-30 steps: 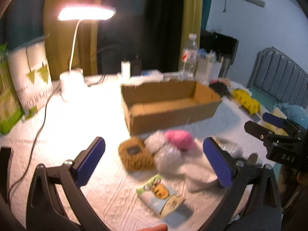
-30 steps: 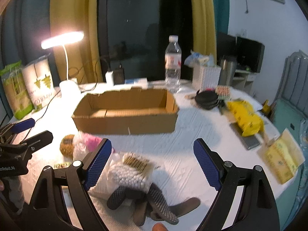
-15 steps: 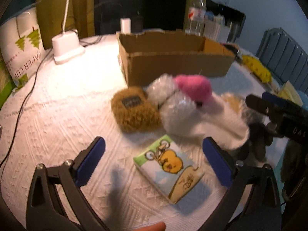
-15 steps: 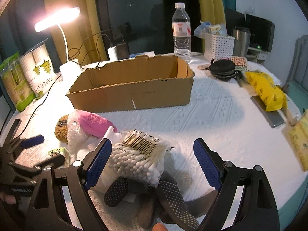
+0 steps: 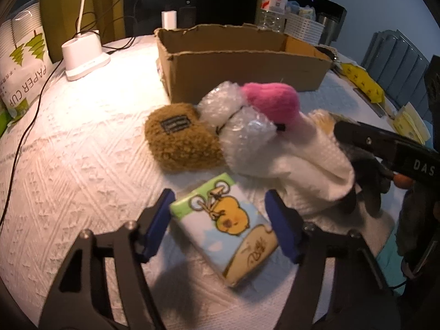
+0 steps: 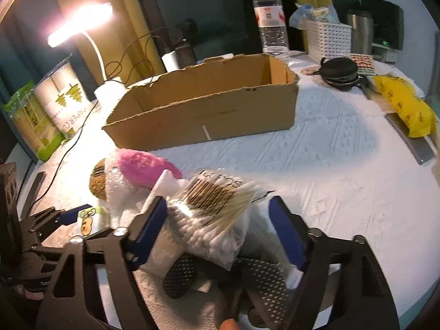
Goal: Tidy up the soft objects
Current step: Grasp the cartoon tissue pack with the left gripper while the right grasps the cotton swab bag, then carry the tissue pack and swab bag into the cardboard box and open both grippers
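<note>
we see a white tablecloth (image 5: 82, 148) of woven cloth with a raised, quilted pattern, matt all over. the box (image 6: 209, 104) is brown corrugated cardboard, matt, with rough torn edges. the brown pouch (image 5: 178, 143) looks like curly, fuzzy fleece with a small stitched label. beside it, the pink plush (image 5: 272, 99) is soft and fluffy, and the bubble wrap (image 5: 244, 126) is clear glossy plastic. the tissue pack (image 5: 222, 222) has smooth printed plastic film with a slight sheen. the cotton swabs (image 6: 217, 220) sit in a shiny clear plastic bag. the dark socks (image 6: 261, 277) are knit cloth with pale grip dots. the water bottle (image 6: 271, 19) is clear glossy plastic.
</note>
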Tool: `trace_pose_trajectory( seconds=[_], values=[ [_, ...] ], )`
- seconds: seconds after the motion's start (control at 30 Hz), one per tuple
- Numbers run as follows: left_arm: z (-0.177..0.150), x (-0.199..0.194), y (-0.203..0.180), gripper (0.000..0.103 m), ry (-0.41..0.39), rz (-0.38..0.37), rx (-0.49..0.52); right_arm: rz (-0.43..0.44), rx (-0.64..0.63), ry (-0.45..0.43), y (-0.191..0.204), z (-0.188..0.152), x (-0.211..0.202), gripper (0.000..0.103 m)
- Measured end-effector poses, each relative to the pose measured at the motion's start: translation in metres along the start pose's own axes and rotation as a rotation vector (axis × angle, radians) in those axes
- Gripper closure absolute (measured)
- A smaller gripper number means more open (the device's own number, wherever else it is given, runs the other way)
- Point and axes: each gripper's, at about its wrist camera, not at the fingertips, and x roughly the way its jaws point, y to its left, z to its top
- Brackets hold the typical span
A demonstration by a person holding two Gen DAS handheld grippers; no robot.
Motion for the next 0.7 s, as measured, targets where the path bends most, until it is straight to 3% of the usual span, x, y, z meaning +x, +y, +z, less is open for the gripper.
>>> trace_pose_trajectory(
  seconds=[0.07, 0.23, 0.7],
  values=[
    [0.000, -0.001, 0.000, 0.037, -0.001, -0.008, -0.002, 0.015, -0.013, 0.000, 0.004, 0.000, 0.000, 0.044],
    [0.000, -0.009, 0.000, 0.040, -0.019, -0.023, 0.003, 0.014, -0.045, -0.005, 0.010, 0.000, -0.002, 0.053],
    [0.031, -0.043, -0.004, 0.040, -0.156, -0.024, 0.020, 0.016, -0.060, -0.120, 0.004, 0.026, -0.039, 0.054]
  ],
)
